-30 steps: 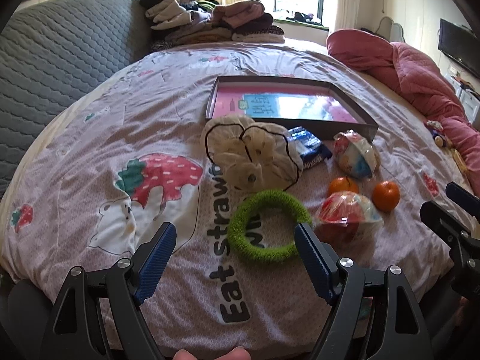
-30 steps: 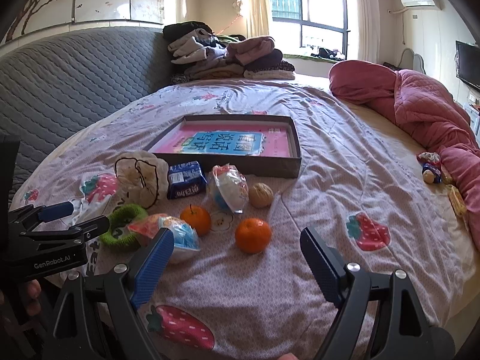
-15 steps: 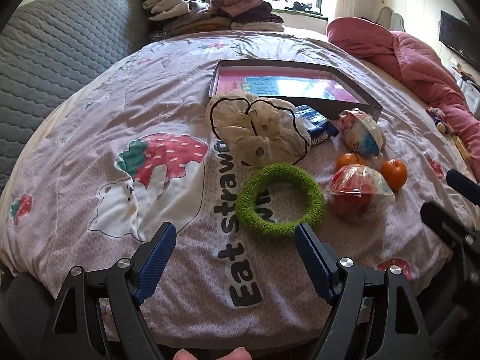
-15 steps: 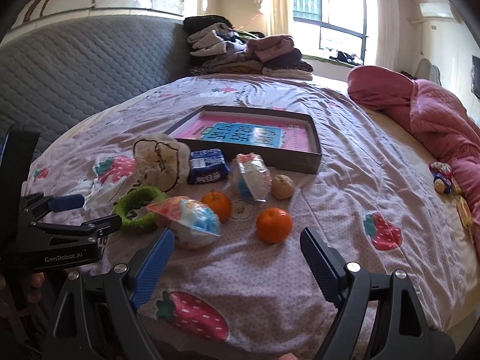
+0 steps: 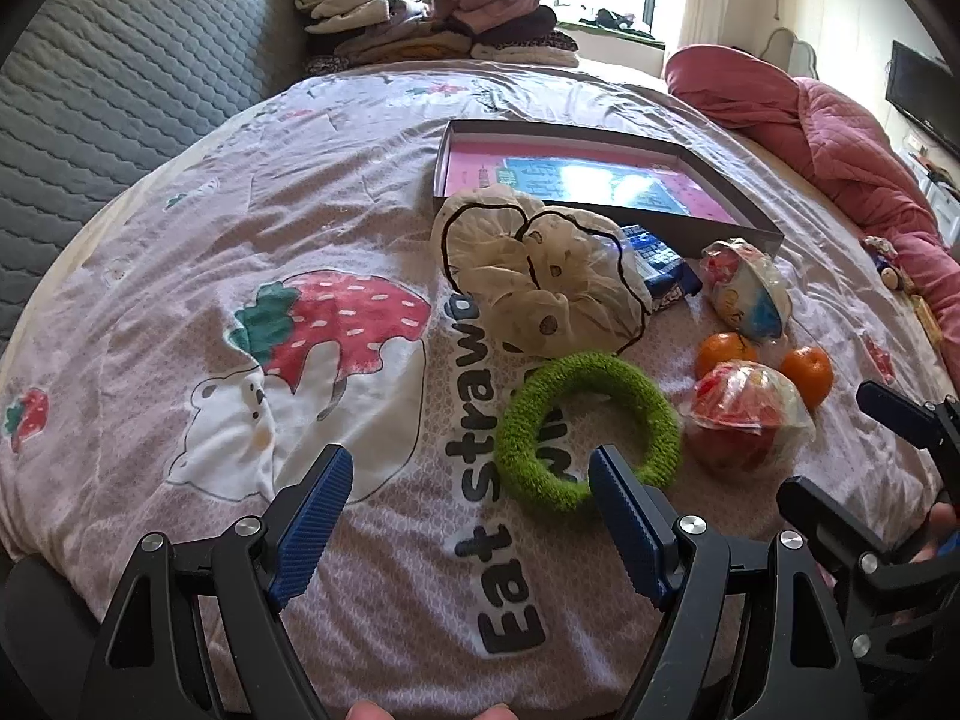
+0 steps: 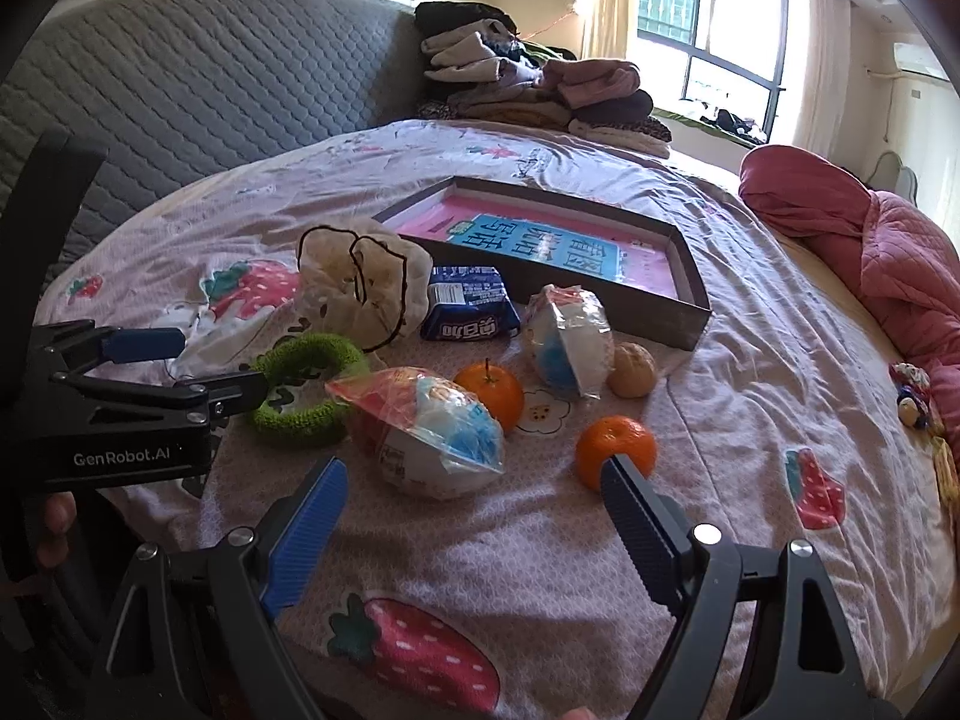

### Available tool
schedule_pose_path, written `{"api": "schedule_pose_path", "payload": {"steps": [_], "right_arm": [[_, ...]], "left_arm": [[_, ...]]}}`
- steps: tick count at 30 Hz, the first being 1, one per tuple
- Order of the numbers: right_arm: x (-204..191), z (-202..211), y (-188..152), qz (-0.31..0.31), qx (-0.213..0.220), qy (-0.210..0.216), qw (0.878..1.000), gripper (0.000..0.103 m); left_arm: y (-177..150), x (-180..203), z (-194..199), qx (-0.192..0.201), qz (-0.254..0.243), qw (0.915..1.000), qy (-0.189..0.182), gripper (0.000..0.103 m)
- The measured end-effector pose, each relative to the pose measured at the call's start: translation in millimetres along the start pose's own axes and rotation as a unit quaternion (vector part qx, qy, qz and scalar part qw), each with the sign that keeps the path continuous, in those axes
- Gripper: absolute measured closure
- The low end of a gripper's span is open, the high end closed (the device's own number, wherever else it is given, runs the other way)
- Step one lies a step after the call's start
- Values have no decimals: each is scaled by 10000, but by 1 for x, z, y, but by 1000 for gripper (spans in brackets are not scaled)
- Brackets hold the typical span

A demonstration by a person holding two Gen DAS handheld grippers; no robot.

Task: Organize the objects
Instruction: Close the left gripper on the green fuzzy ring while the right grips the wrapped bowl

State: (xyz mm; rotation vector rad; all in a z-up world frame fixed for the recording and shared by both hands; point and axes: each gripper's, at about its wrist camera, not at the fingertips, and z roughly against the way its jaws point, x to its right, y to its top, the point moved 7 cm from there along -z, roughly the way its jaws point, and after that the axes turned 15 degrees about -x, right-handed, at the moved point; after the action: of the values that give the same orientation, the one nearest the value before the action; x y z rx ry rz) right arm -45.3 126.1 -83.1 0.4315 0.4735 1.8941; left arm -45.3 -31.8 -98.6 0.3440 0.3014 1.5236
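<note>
Just ahead of the left gripper's (image 5: 465, 495) wide, empty jaws lies the green ring (image 5: 591, 432).

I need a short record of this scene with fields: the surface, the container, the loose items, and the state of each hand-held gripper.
surface: bedspread with strawberry print
container: shallow box, nothing loose in it
loose items: green ring, cream scrunchie, blue packet, two oranges, two wrapped balls
left hand-held gripper: open, at the green ring
right hand-held gripper: open, empty
</note>
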Motion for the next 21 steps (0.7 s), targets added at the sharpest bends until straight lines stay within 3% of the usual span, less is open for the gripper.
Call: {"api": "schedule_pose_path", "payload": {"steps": [18,21], "right_arm": [[-8,-31,11,195,-145,-20,9997,17],[-10,-34,11,272,-155,-66,9995,21]], "left_arm": [[19,10,-32,-138,-226,9996,-49,21],[19,10,-34,-133,-257,9996,-66,21]]}}
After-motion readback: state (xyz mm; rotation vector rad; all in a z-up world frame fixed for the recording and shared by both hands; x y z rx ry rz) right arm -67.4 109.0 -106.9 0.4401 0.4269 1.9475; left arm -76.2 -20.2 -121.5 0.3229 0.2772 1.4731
